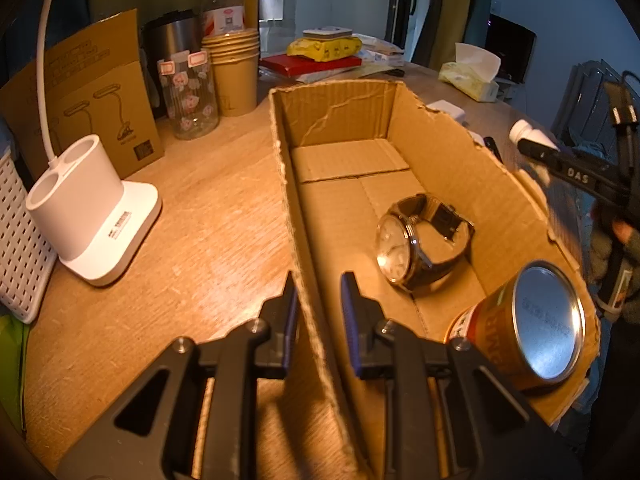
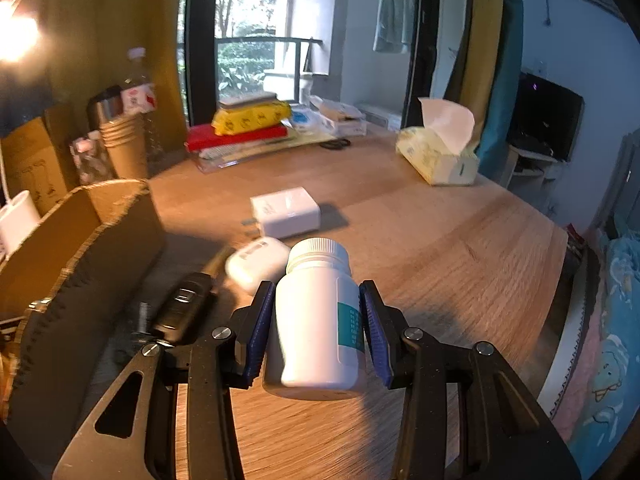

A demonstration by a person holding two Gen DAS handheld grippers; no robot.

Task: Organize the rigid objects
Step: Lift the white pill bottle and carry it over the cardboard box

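Left gripper: your left gripper (image 1: 318,292) straddles the near left wall of the box (image 1: 340,120), one finger outside it and one inside. The blue pads (image 1: 349,300) stand a little apart from the cardboard, so the jaws are spread and pinch nothing.
Right gripper: your right gripper (image 2: 318,300) is pinching the bottle (image 2: 320,320). Both pads press the bottle's sides, cap pointing forward and slightly up, away from you.
Bottle: white, with a teal label patch on its right side. It looks lifted off the table (image 2: 460,248), with a shadow beneath it. From the left tool, its cap (image 1: 522,130) shows far right, beyond the box's right wall.
Box: open-topped, torn rim, running forward from your left tool. From the right tool, its wall stands to the left.
Watch (image 1: 416,240): inside the box, ahead and right of your left fingers, lying on its side with the dial facing left.
Can (image 1: 528,324): inside the box at the near right corner, tipped so its silver end faces you.
Ahead of the bottle: a white case (image 2: 258,266) just left of the cap, a charger (image 2: 286,212) farther on.
Left of your right tool: a dark key fob (image 2: 184,308) beside the box wall.
Lamp base (image 1: 94,208): on the table left of the box, well apart from your left tool.
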